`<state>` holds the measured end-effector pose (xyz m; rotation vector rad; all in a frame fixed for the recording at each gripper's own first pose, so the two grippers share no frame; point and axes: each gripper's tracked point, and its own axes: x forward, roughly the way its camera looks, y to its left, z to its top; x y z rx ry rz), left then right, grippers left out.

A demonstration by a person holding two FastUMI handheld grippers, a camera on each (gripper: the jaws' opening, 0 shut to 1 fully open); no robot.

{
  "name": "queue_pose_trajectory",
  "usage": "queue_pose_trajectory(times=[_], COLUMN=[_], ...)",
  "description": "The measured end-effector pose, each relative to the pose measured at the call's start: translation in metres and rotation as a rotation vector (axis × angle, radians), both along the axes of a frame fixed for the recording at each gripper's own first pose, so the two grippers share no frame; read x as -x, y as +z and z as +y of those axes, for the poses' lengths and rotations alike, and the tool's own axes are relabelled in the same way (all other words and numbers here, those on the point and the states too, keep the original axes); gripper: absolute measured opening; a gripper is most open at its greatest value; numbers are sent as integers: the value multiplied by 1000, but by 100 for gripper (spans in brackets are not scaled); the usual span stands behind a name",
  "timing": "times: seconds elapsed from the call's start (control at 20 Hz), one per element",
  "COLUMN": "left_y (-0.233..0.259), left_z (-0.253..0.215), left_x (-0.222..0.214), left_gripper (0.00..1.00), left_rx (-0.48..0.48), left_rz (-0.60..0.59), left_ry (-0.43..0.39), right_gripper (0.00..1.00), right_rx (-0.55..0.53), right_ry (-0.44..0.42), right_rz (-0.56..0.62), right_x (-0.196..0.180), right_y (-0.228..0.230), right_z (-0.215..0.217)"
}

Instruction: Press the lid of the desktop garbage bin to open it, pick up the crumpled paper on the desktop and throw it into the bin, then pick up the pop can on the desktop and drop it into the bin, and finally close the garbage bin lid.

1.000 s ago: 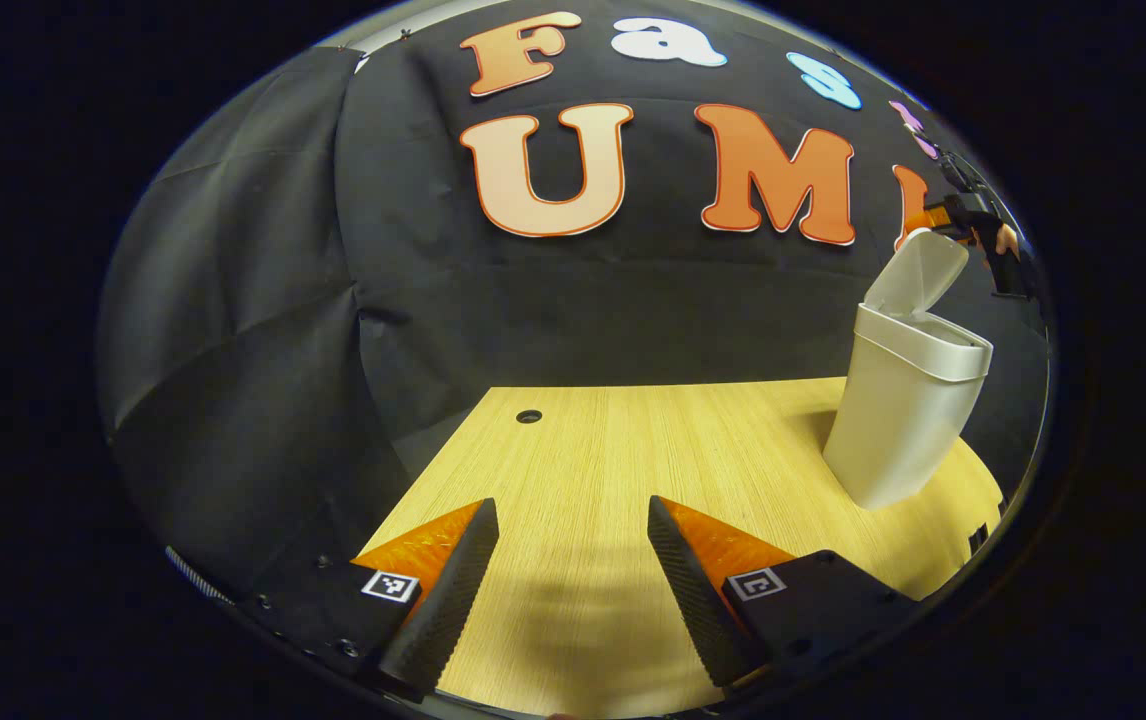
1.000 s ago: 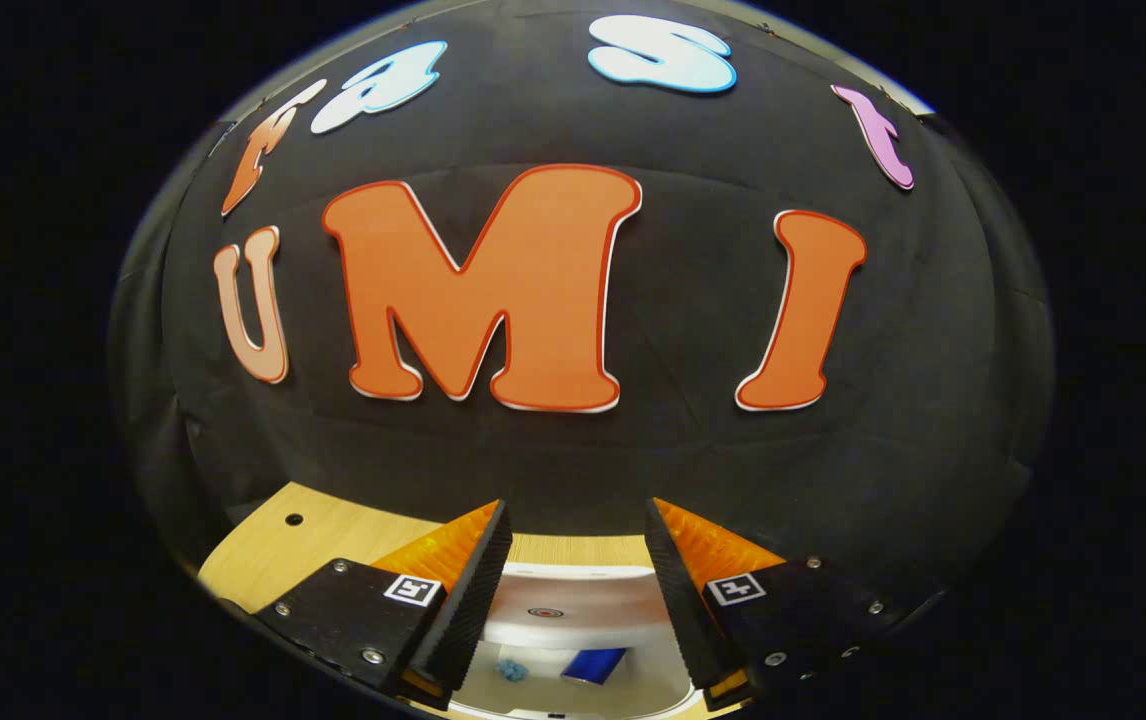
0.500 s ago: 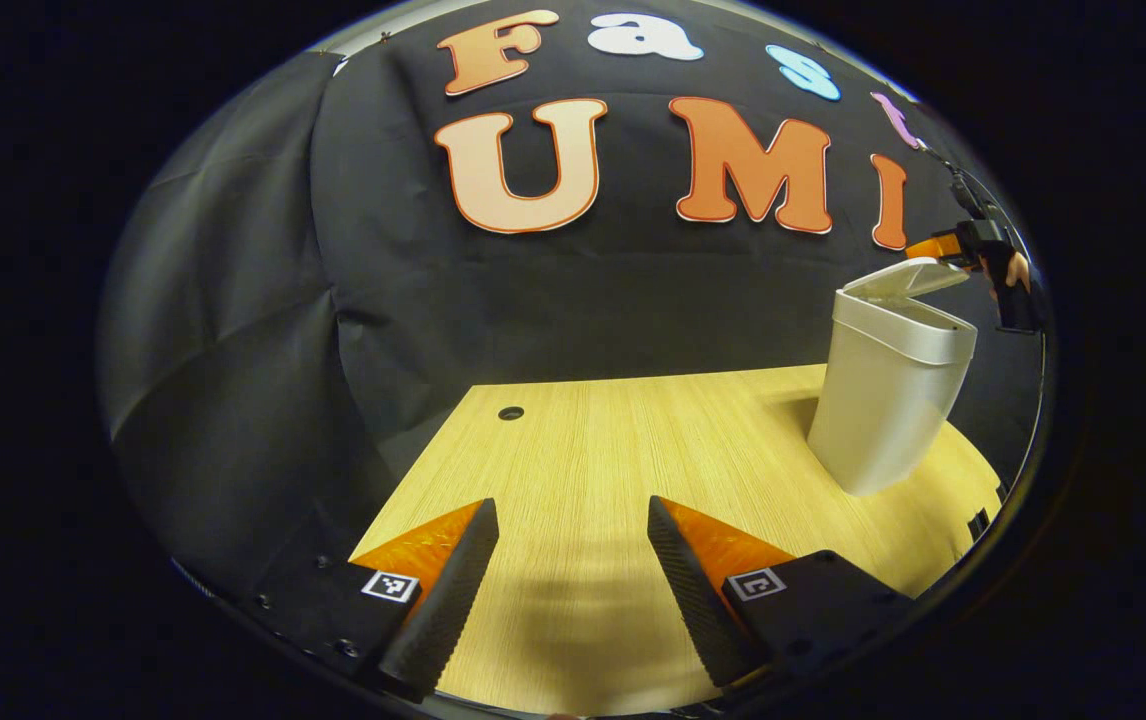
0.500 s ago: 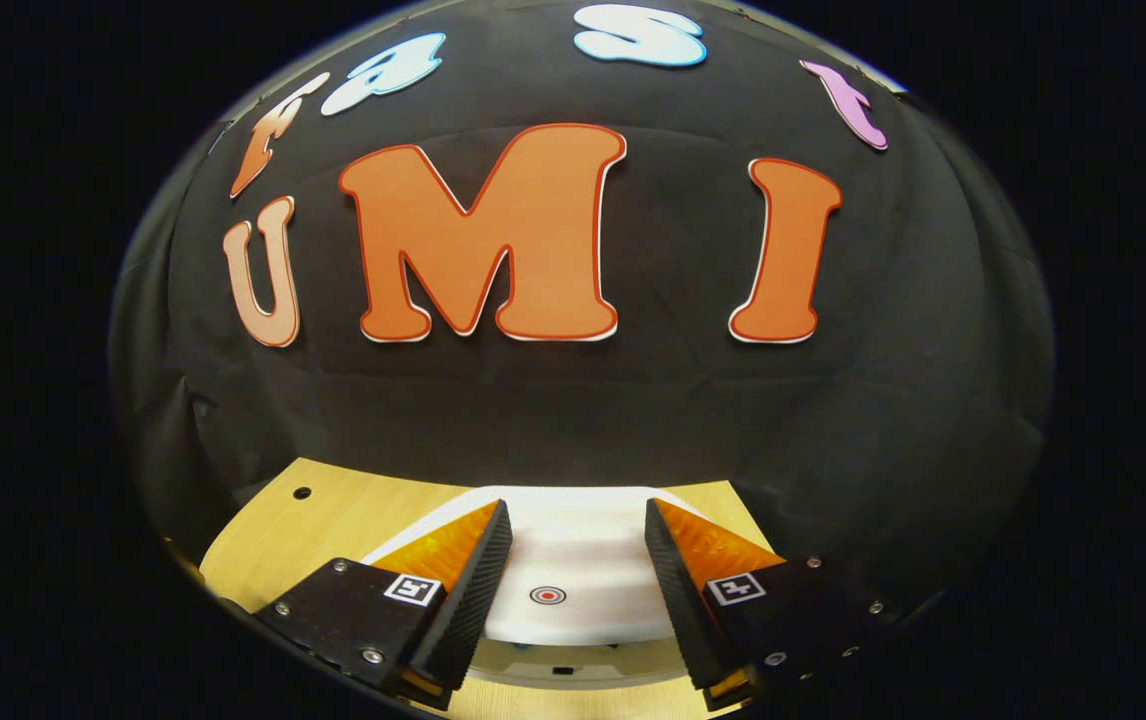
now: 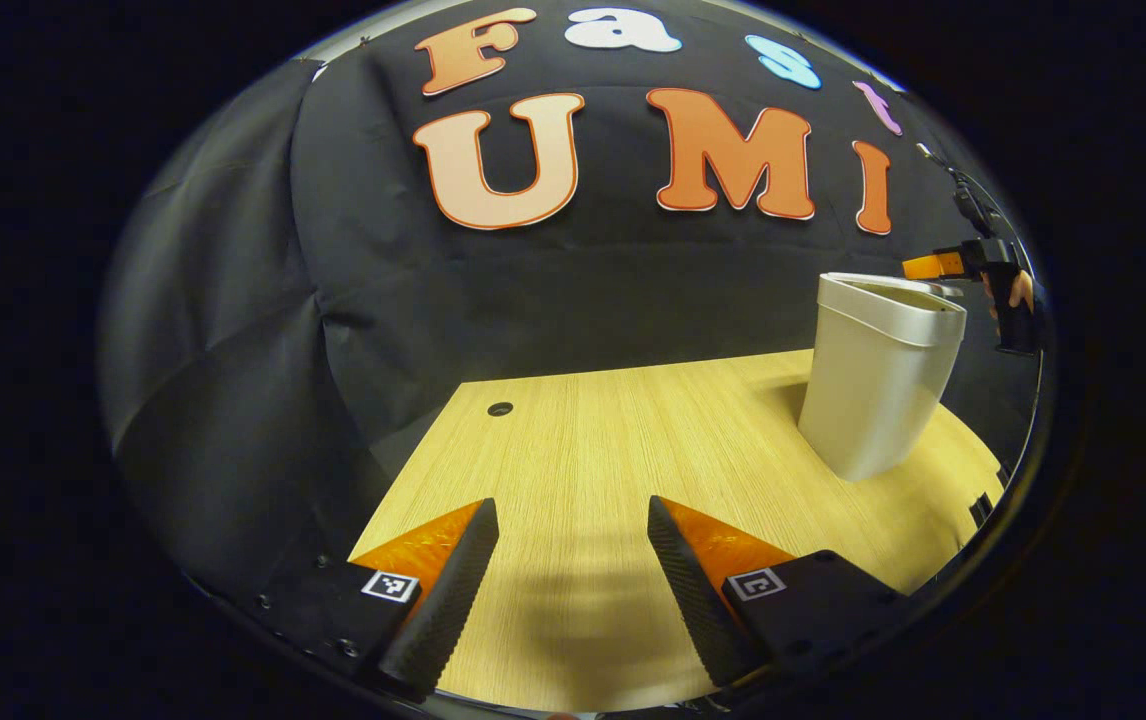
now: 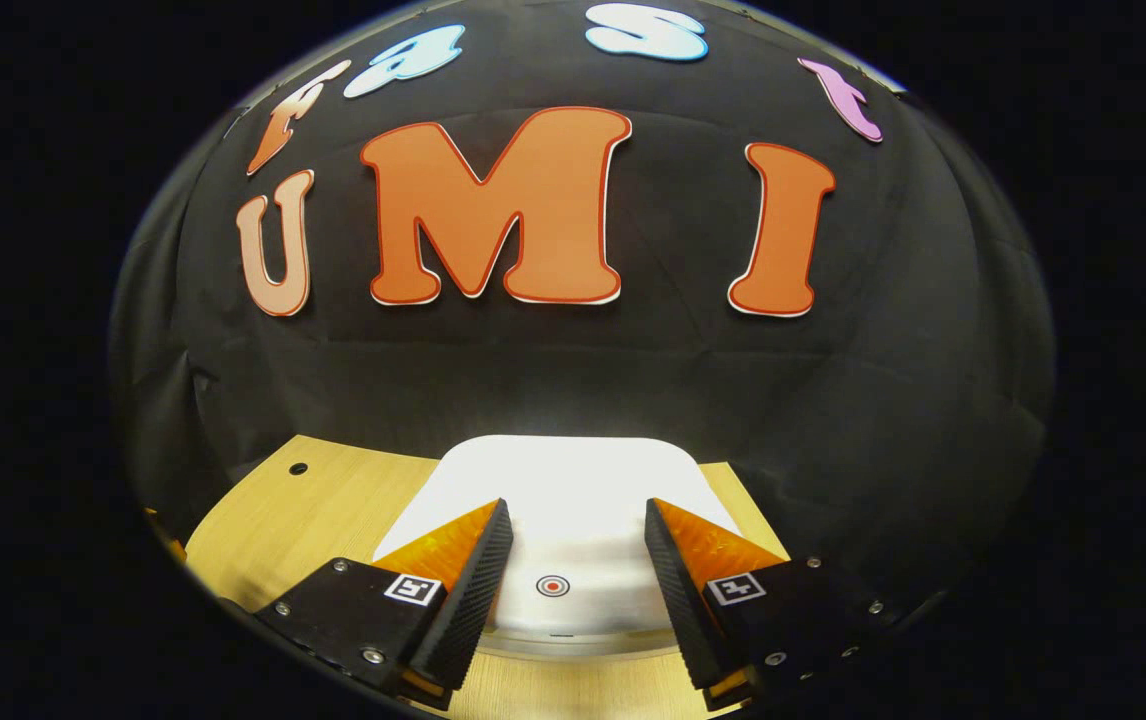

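Desk [image 5: 633,450]: bare wood in front of your left gripper [image 5: 573,560], no paper or can visible on it. Bin [image 5: 878,375] stands on the desk's far right side, lid [image 6: 558,500] lying flat on the rim, looks closed or nearly so. So you're on the last step, closing. Right gripper [image 6: 573,570] sits over the lid, jaws apart, empty, straddling the red target mark [image 6: 553,586]. Left's jaws are also apart, empty, idle. Next: confirm the lid latched, press lightly at the mark if not, then lift off straight.
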<state>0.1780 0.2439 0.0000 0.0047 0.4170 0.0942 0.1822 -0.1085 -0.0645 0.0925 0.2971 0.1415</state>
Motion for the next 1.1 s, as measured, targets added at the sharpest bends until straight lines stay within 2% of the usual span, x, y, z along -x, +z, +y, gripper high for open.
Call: queue_pose_trajectory(times=[0.1, 0.3, 0.75, 0.85, 1.1], left_y=[-1, -4, -10, -11, -12], left_z=[-3, -12, -37, -40, -43], left_x=[0, -4, -13, -15, -17], left_gripper=[96, 96, 96, 96, 96], left_rx=[-1, -6, -20, -18, -9], left_rz=[6, 25, 46, 50, 44], left_ry=[-7, -28, -90, -99, -111], right_gripper=[82, 81, 64, 55, 55], right_rx=[-7, -4, -4, -21, -13], right_ry=[-1, -2, 7, 9, 5], right_rz=[6, -54, -147, -128, -117], right_x=[6, 16, 29, 29, 30], right_y=[-8, -7, -13, -16, -15], right_z=[2, 3, 6, 6, 7])
